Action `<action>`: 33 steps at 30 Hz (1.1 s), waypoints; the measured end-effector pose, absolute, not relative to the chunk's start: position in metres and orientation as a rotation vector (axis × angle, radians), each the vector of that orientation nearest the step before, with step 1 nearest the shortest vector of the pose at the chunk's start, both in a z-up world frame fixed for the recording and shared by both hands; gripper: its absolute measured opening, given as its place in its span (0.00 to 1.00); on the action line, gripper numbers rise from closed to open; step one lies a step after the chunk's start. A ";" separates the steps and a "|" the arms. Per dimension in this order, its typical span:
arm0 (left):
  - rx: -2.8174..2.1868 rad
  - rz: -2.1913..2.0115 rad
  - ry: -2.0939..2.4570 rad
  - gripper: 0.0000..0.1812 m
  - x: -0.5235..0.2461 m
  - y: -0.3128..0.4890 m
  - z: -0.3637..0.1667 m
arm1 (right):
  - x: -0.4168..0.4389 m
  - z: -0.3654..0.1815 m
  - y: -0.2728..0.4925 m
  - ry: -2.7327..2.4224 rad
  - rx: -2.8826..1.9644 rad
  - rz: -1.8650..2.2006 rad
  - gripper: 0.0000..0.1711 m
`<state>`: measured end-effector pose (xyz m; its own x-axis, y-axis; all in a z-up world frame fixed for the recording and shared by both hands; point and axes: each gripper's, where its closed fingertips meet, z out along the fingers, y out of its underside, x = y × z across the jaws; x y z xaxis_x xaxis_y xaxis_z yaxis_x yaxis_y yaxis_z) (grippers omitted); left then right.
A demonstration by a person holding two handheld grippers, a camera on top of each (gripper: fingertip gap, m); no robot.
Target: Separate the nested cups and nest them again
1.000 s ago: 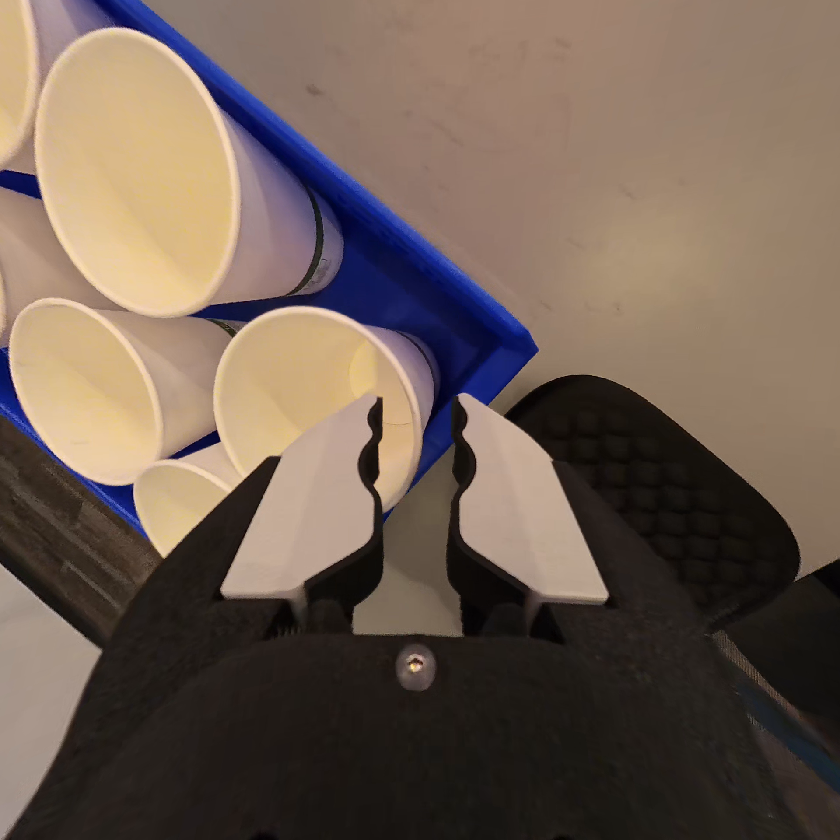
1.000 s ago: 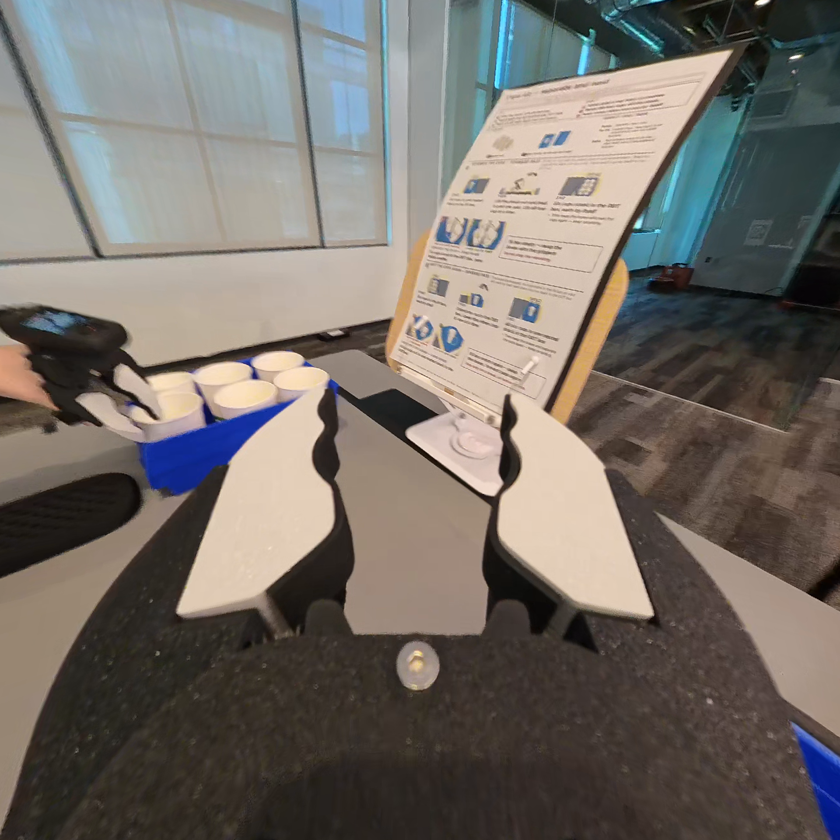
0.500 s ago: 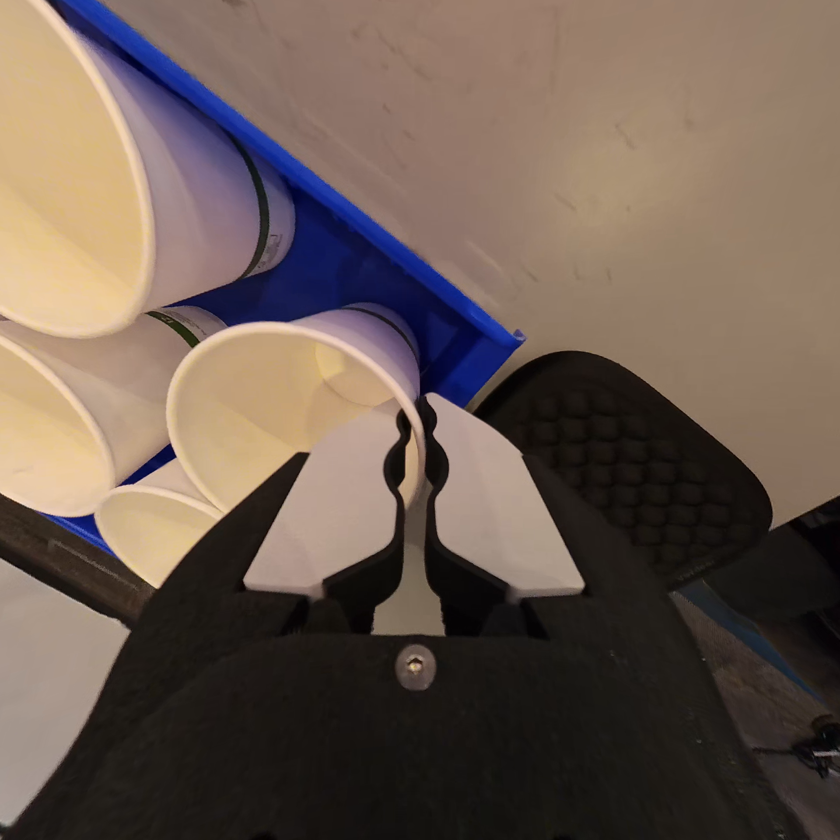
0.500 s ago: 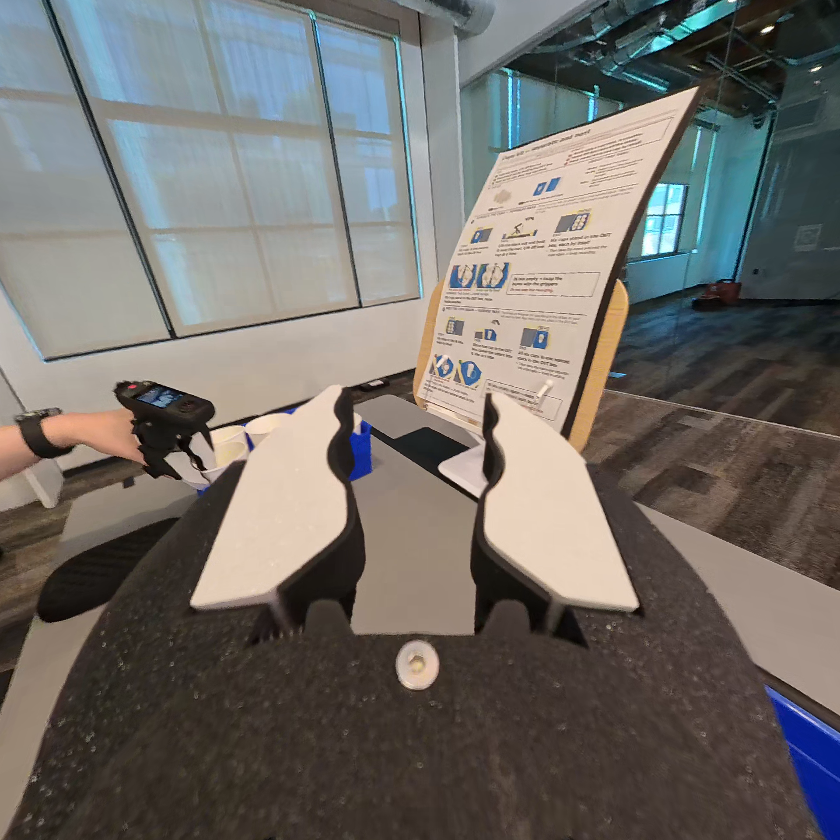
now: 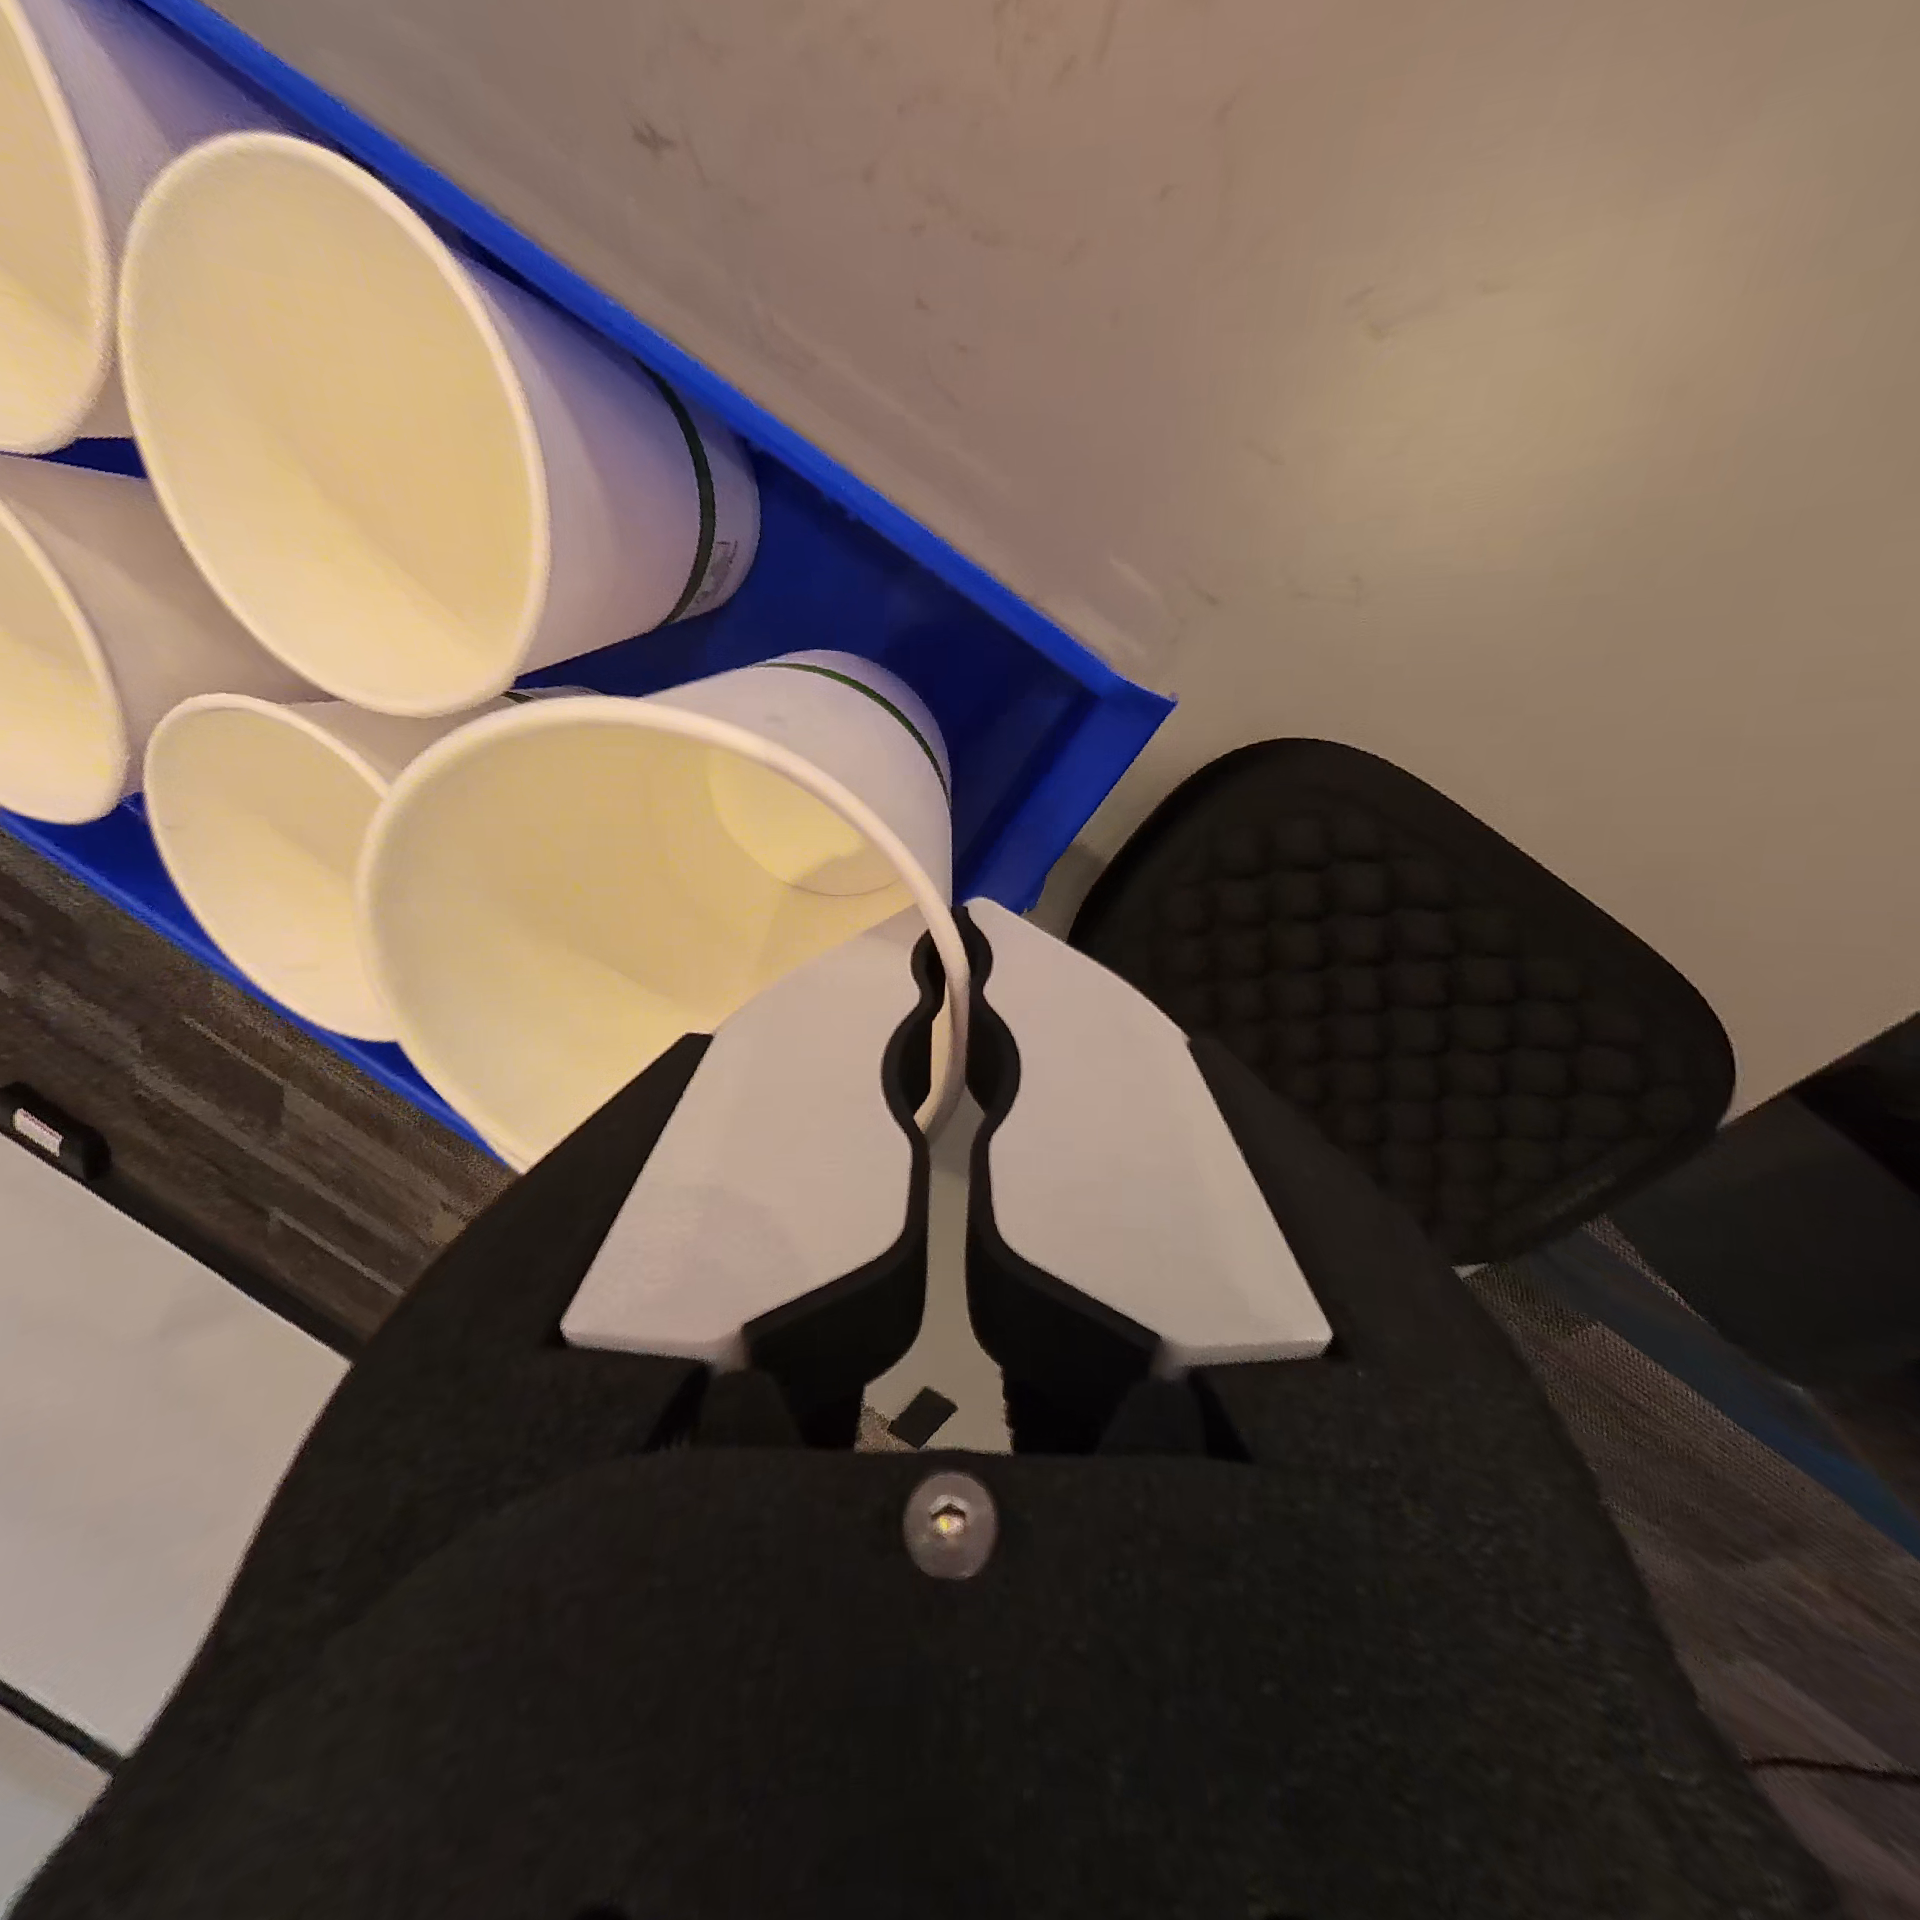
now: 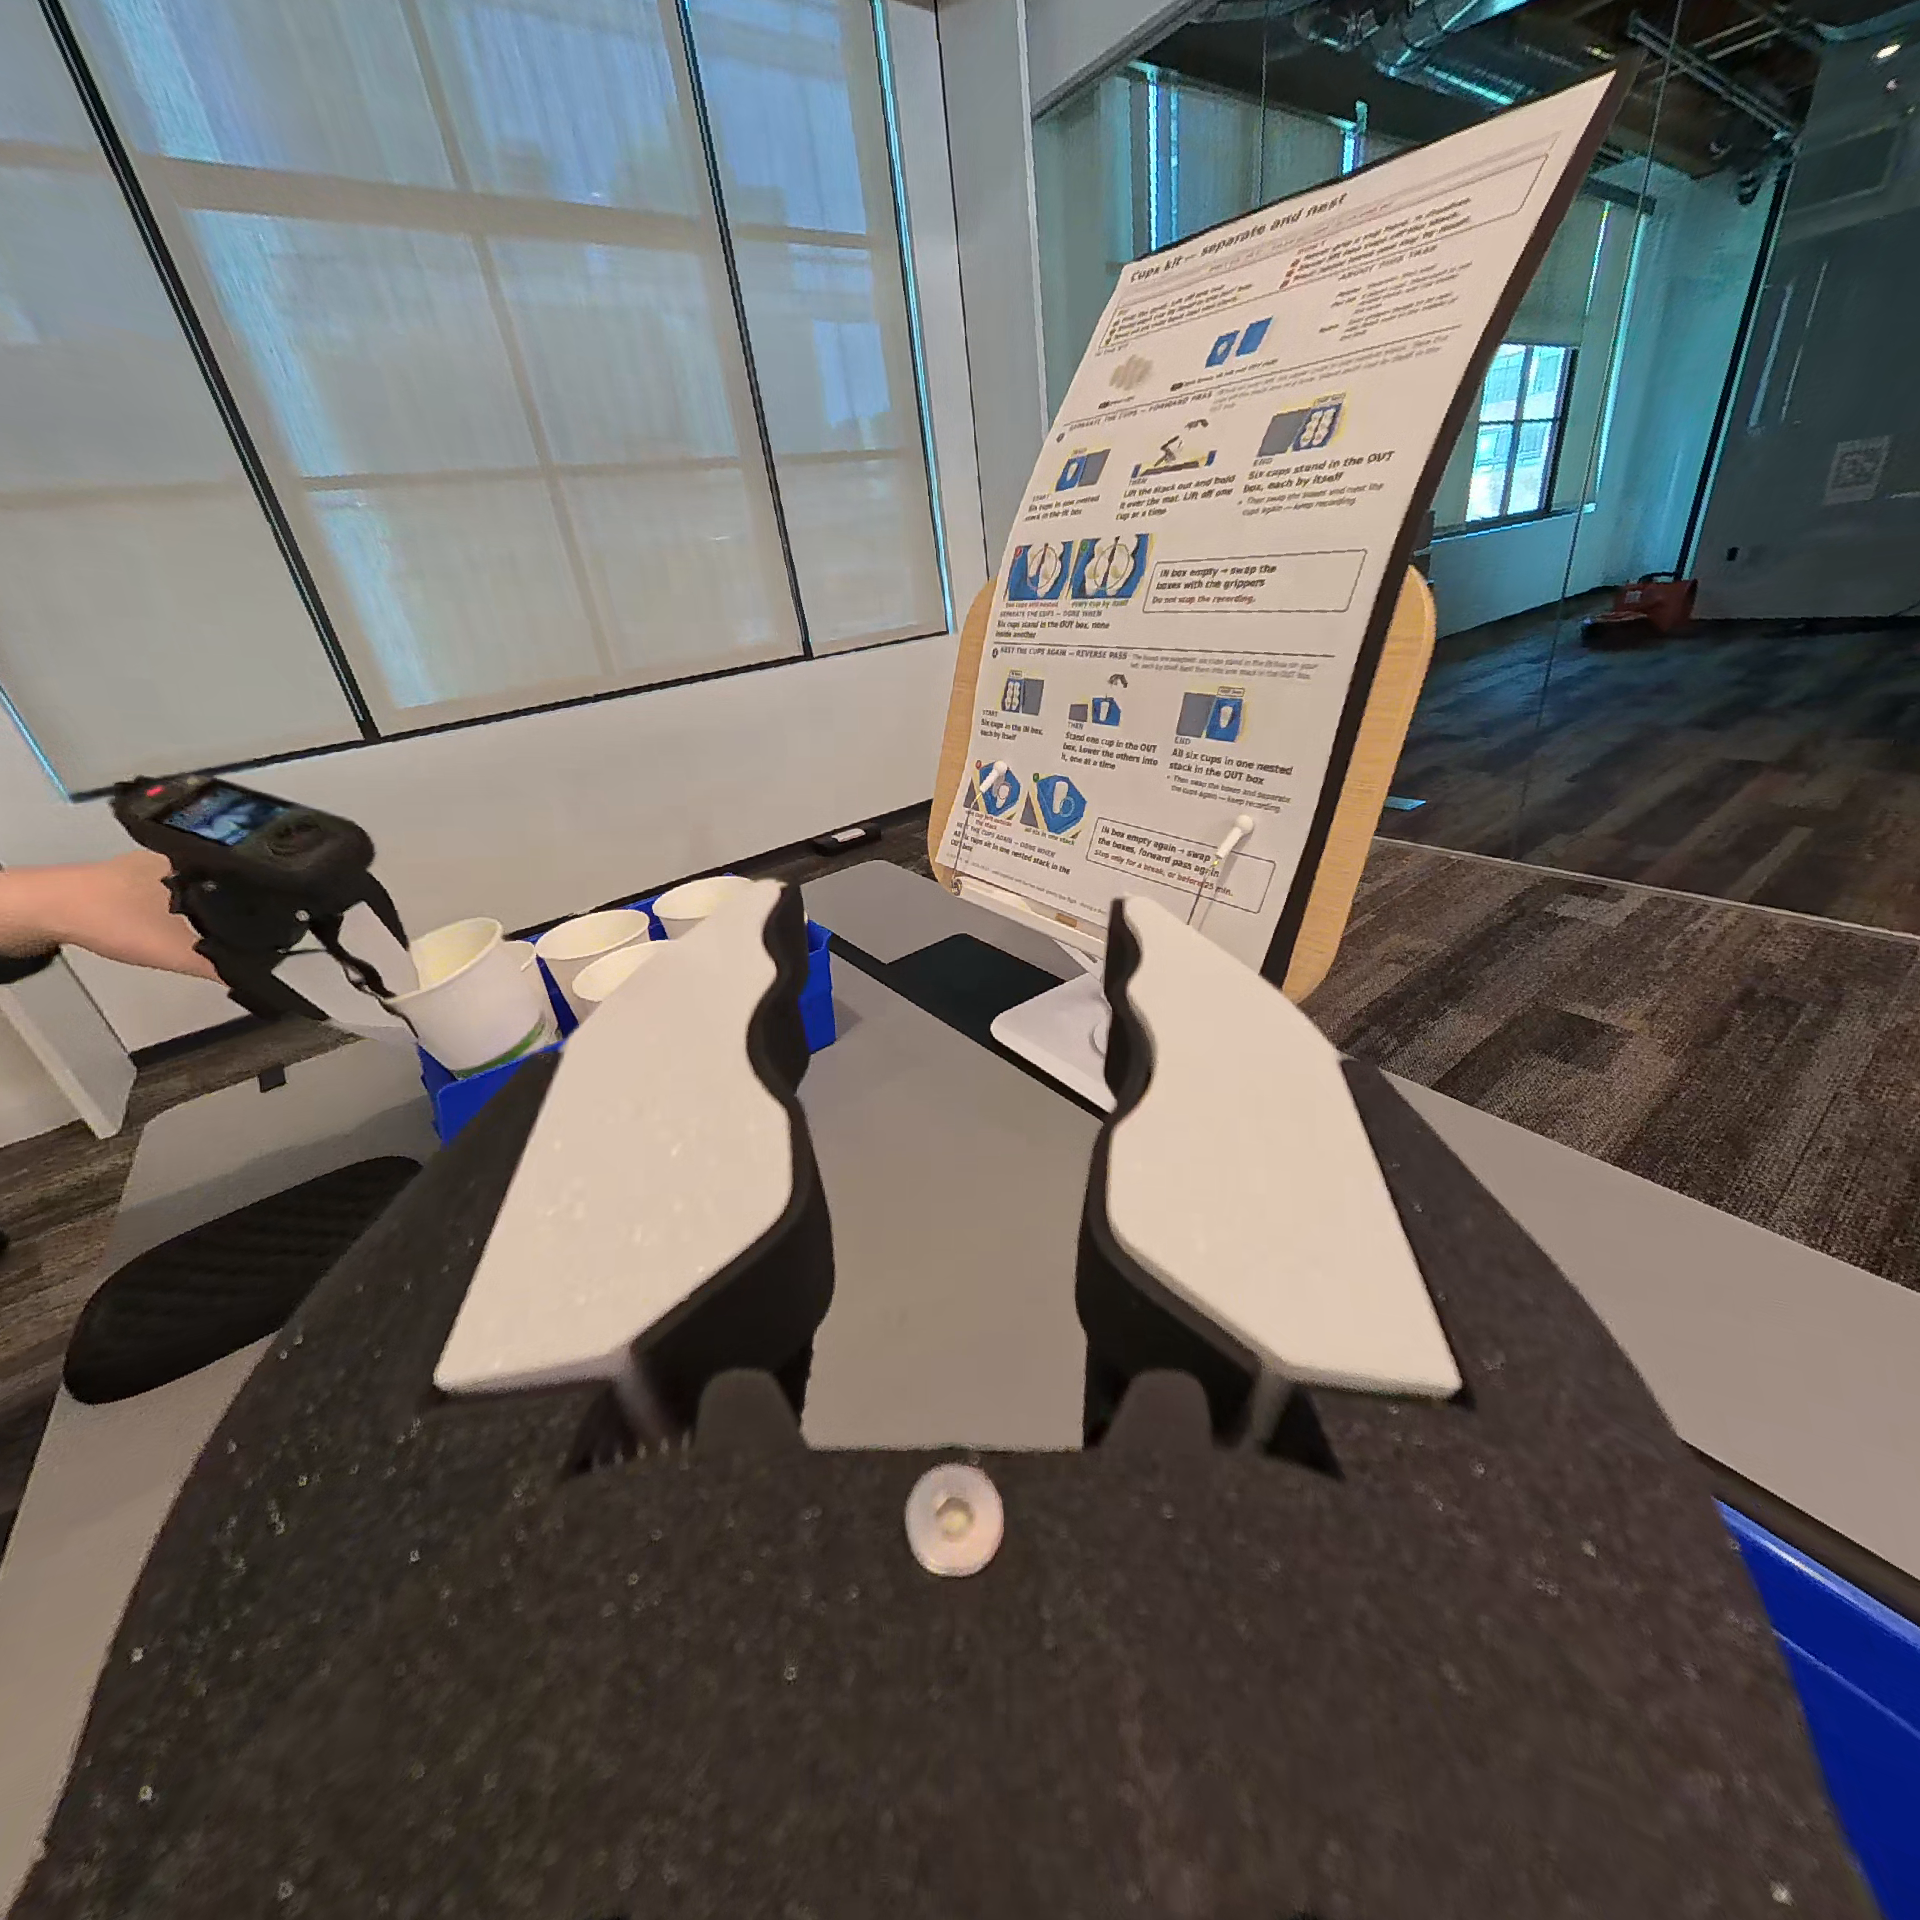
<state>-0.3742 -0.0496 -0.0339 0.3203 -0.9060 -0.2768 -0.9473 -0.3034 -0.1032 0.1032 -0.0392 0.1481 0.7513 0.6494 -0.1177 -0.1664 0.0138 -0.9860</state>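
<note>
While the right gripper (image 6: 951,997) hovers with jaws parted, the left gripper (image 5: 951,971) pinches a tilted cup's (image 5: 644,862) rim.

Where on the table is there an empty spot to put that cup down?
The bare grey tabletop between the blue bin and the instruction board's white stand is free, and so is the black mat near the bin. The bin itself is crowded with paper cups. The left hand-held gripper pinches one paper cup's rim.
</note>
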 end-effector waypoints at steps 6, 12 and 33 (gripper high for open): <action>-2.245 0.296 1.677 0.00 -0.375 -0.052 0.007 | 0.090 0.143 -0.035 -0.466 -1.450 0.656 0.33; -1.956 0.156 1.699 0.00 -0.322 -0.055 0.062 | 0.056 0.133 -0.030 -0.587 -1.472 0.644 0.34; -1.259 -0.263 2.166 0.00 -0.137 -0.084 -0.019 | -0.112 0.023 -0.059 -1.415 -1.556 0.554 0.52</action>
